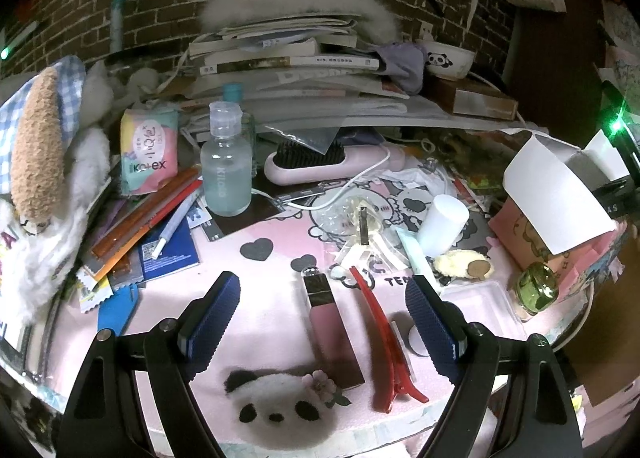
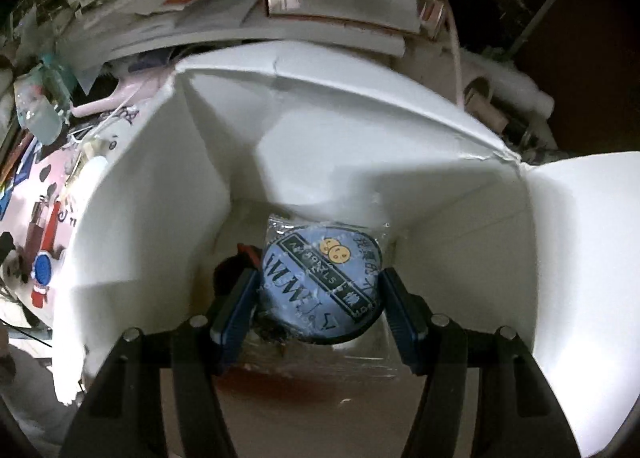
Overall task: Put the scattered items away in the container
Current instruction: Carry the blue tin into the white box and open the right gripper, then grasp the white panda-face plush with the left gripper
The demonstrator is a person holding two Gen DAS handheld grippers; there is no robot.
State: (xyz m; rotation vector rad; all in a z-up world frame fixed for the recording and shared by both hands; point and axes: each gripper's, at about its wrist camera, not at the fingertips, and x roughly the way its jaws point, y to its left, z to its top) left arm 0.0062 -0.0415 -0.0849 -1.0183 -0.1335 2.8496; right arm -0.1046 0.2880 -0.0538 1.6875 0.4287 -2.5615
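Note:
My left gripper (image 1: 322, 298) hangs open over a pink mat (image 1: 272, 298). A pink lip-gloss tube (image 1: 332, 330) and a red hair clip (image 1: 384, 342) lie on the mat between its fingers, untouched. A fluffy panda clip (image 1: 276, 398) sits just below them. The container, a pink box (image 1: 528, 234) with white flaps, stands at the right. My right gripper (image 2: 318, 310) is down inside that white-walled box (image 2: 160, 198). Its fingers press on both sides of a round blue badge in clear wrap (image 2: 320, 286). Dark items lie beneath the badge.
More clutter covers the mat: a green bottle (image 1: 538, 290), a white cylinder (image 1: 444, 224), a yellow fluffy clip (image 1: 460, 264), a clear bottle (image 1: 226, 174), a pink hairbrush (image 1: 320, 164) and a Kotex pack (image 1: 148, 150). Stacked books (image 1: 296, 62) rise behind; a plush toy (image 1: 36, 162) crowds the left.

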